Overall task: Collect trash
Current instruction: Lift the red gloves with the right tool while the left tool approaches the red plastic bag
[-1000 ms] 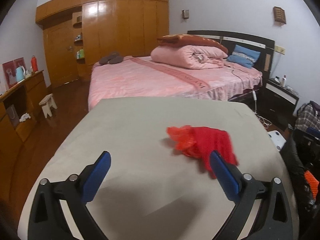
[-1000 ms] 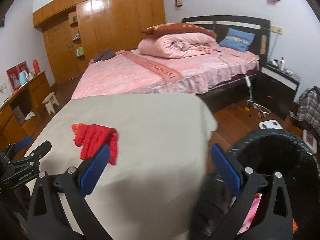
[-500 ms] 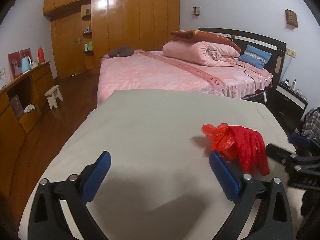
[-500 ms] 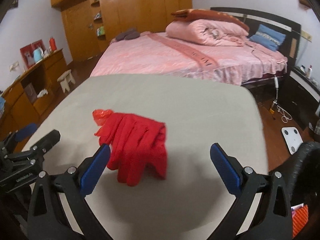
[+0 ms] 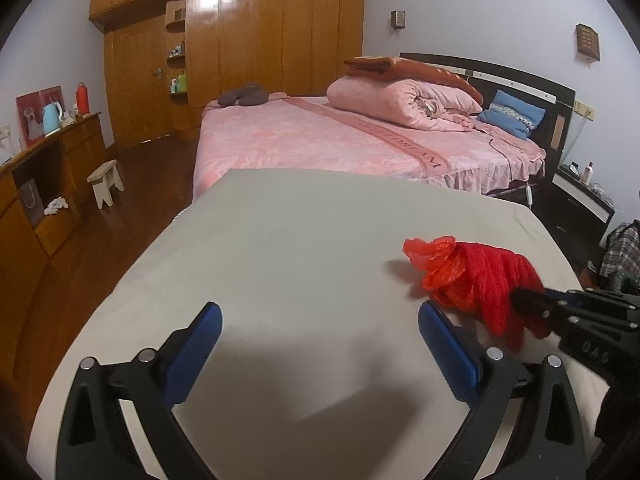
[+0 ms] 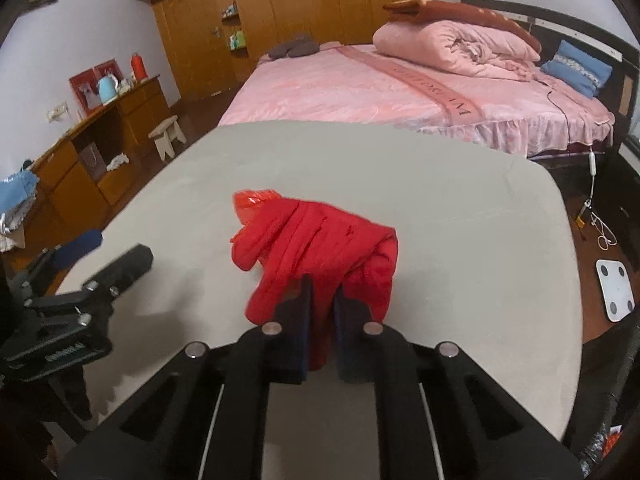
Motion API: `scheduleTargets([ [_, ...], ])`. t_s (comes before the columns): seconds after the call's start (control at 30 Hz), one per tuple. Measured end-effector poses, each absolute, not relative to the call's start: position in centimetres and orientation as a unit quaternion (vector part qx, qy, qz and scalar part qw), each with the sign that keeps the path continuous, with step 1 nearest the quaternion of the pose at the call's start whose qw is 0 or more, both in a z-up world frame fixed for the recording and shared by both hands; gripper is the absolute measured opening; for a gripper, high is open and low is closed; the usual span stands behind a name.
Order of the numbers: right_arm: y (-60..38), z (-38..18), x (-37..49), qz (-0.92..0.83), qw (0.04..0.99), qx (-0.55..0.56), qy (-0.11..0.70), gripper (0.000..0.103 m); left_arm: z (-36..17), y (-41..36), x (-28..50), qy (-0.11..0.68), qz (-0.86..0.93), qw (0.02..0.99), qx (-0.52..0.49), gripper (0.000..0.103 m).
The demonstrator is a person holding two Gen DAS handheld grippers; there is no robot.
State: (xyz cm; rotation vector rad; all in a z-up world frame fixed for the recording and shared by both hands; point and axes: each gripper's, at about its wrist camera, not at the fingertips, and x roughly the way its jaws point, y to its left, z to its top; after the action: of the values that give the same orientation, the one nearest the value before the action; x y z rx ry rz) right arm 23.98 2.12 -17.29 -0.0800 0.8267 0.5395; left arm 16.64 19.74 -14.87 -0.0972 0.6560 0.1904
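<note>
A crumpled red plastic bag [image 6: 312, 236] lies on the grey table [image 6: 460, 216], a shinier orange-red knot at its far end. My right gripper [image 6: 321, 292] is shut on the bag's near edge, with red plastic pinched between the pads. In the left wrist view the same red bag [image 5: 476, 276] sits at the right, and the right gripper [image 5: 520, 300] reaches into it from the right edge. My left gripper [image 5: 318, 322] is open over bare tabletop, its right fingertip just short of the bag. It also shows in the right wrist view as the left gripper [image 6: 108, 252].
Beyond the table stands a bed [image 5: 320, 140] with pink covers and a rolled quilt. A wooden cabinet [image 5: 48, 168] and a small stool [image 5: 106, 178] line the left. A white scale [image 6: 616, 288] lies on the floor at the right.
My right gripper swung left from the black bin to the red bag, and its jaws went from wide open to shut on it. My left gripper shifted slightly and stayed open.
</note>
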Motion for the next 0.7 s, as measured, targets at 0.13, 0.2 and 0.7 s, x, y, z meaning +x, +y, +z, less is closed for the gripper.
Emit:
scheduleTargets([
  [0.13,0.3,-16.1,23.7,0.245,0.89,-0.024,0.384,0.009,-14.9,19.2,16.6,0.322,0.087,0.942,-0.046,0.096],
  [0.2,-0.8,-15.5,23.6,0.233,0.896,-0.017,0.378,0.009,-14.8,18.8,16.6,0.321,0.084,0.942,-0.044,0.096],
  [0.7,-5.0,-16.4,22.8,0.144,0.916,-0.043,0.373,0.08,-14.7,16.0,17.0,0.322,0.058,0.944,-0.038,0.096],
])
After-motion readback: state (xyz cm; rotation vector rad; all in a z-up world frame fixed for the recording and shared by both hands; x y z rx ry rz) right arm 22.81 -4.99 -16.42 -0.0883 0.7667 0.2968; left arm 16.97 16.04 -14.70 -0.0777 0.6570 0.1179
